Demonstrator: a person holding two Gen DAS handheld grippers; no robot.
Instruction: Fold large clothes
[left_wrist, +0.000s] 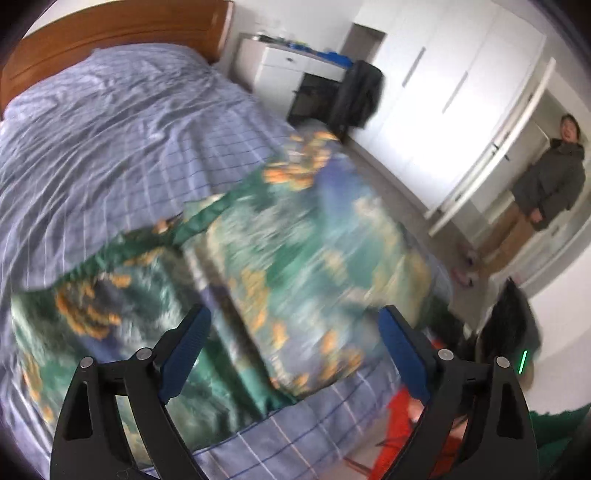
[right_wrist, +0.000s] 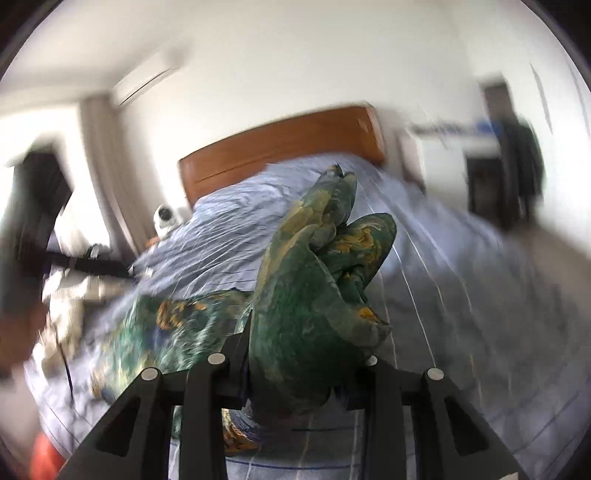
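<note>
Presently the green, blue and orange patterned soft fabric garment (left_wrist: 280, 266) lies spread and partly doubled over on the blue checked bed sheet (left_wrist: 110, 129), near the foot end of the bed with the brown wooden headboard (left_wrist: 110, 33). Left tool (left_wrist: 291, 354): released, jaws standing wide above the cloth, nothing between them. Right tool (right_wrist: 295, 362): clenched on a bunched wad of the same garment (right_wrist: 317, 280), which rises in crumpled folds from between the jaws.

Judgement on handling: light, limp and thin cloth, probably smooth and inclined to slide; not fragile. It will sag and crease wherever unsupported. Best taken at corners or along a hem, one tool per corner, rather than mid-panel.

No brand, label or legible writing is visible; both views are blurred
</note>
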